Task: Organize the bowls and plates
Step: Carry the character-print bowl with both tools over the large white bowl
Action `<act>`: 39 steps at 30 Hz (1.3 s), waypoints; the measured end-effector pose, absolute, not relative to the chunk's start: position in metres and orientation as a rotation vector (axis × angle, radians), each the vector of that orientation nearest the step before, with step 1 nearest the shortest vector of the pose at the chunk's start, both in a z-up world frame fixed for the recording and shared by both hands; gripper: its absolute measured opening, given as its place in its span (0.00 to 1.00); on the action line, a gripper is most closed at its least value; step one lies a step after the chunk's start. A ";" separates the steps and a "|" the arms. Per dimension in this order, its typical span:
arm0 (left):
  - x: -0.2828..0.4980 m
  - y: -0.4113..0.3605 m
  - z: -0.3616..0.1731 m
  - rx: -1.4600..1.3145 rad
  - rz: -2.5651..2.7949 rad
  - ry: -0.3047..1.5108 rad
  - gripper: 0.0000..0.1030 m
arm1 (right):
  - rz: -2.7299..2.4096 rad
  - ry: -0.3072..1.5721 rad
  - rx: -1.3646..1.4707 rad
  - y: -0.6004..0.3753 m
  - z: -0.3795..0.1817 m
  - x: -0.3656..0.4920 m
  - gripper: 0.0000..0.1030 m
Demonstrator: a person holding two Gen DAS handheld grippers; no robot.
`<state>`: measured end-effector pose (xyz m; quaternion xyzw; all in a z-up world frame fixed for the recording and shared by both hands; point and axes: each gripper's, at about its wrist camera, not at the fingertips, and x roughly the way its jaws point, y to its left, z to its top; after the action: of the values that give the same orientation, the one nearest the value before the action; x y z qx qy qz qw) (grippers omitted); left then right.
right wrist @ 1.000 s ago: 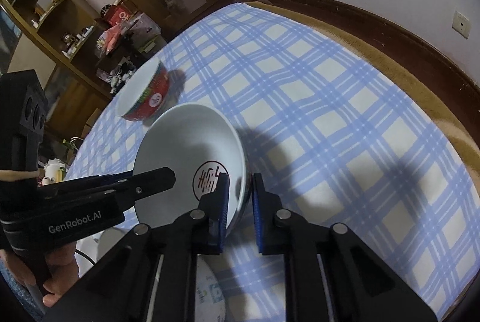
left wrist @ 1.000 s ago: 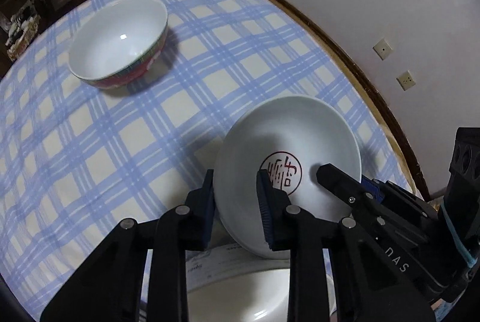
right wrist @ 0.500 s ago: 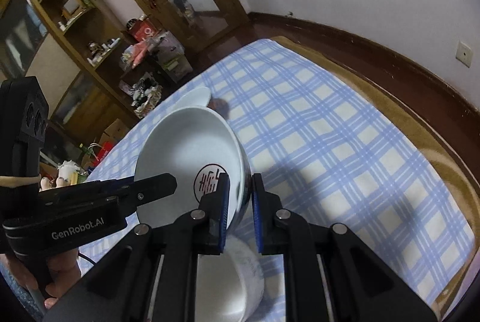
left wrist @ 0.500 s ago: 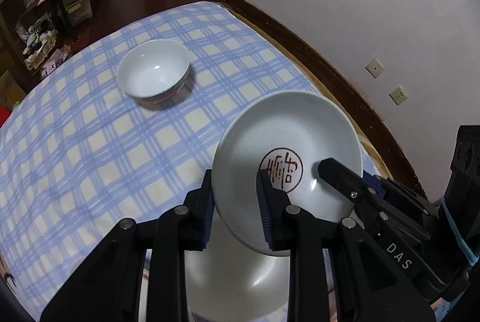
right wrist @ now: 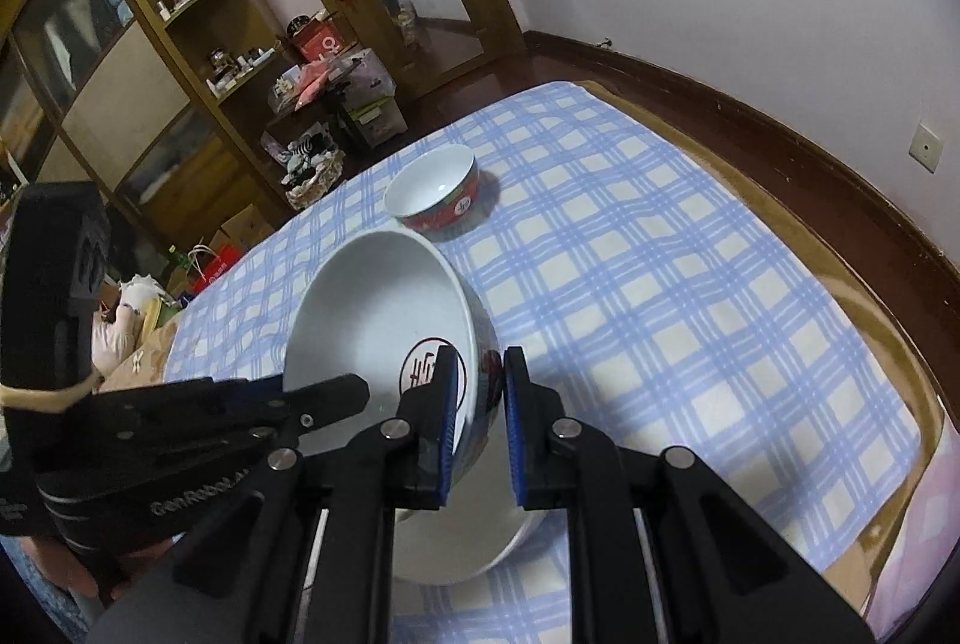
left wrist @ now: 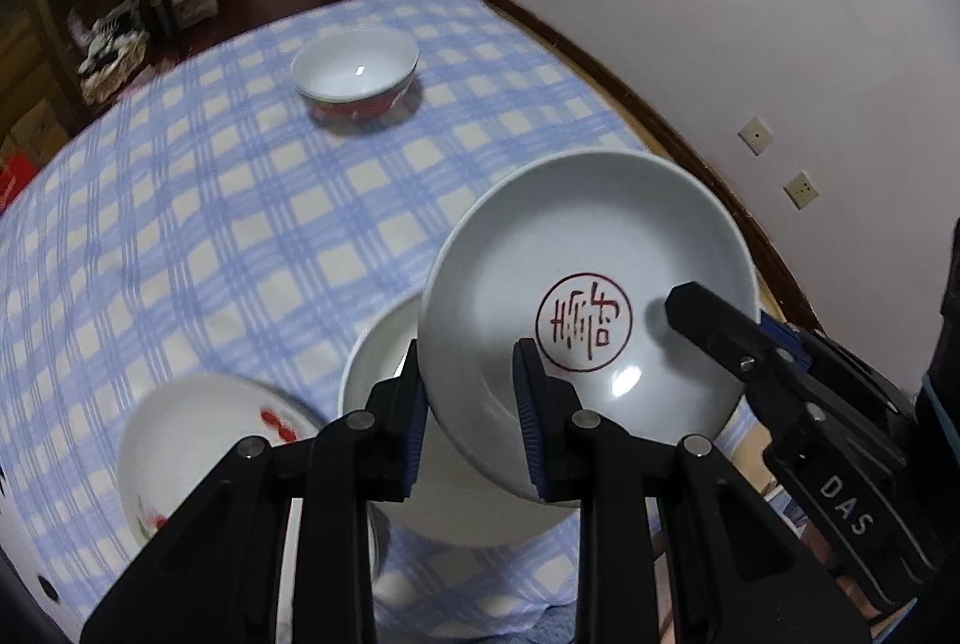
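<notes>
Both hand-held grippers (left wrist: 471,404) (right wrist: 478,422) clamp the sealed bowl's (left wrist: 585,284) rim.

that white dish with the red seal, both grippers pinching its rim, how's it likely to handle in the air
The white dish looks like glazed ceramic, so probably rigid, fragile and slick against the pads. The left gripper and right gripper each clamp only its rim on opposite sides, so it may pivot if either loosens. It hangs tilted over a plate, likely chipping both if dropped.

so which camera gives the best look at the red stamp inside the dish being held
The left wrist view: the whole red stamp faces the camera inside the dish. In the right wrist view, the stamp is half hidden behind a gripper finger.
</notes>
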<state>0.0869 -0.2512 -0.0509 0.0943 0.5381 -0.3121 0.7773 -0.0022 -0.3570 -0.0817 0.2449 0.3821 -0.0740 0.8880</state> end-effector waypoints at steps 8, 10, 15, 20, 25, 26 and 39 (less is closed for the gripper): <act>0.069 -0.237 -0.070 0.199 -0.626 1.160 0.25 | -0.143 0.795 0.530 -0.344 -0.099 -0.016 0.16; 0.067 -0.236 -0.078 0.211 -0.615 1.167 0.25 | -0.140 0.798 0.515 -0.340 -0.104 -0.016 0.16; 0.067 -0.229 -0.097 0.202 -0.576 1.192 0.25 | -0.114 0.786 0.467 -0.331 -0.118 -0.014 0.16; 0.071 -0.221 -0.108 0.184 -0.548 1.213 0.25 | -0.102 0.823 0.452 -0.324 -0.130 -0.007 0.15; 0.074 -0.218 -0.114 0.164 -0.564 1.227 0.25 | -0.110 0.861 0.452 -0.323 -0.140 -0.001 0.15; 0.074 -0.218 -0.115 0.163 -0.566 1.228 0.25 | -0.113 0.866 0.453 -0.323 -0.140 -0.001 0.15; 0.071 -0.229 -0.125 0.188 -0.591 1.232 0.25 | -0.170 0.907 0.460 -0.331 -0.149 0.002 0.15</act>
<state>0.0705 -0.2289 -0.1247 0.0866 0.5683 -0.2725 0.7715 0.0025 -0.3313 -0.1489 0.2199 0.4337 -0.0814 0.8700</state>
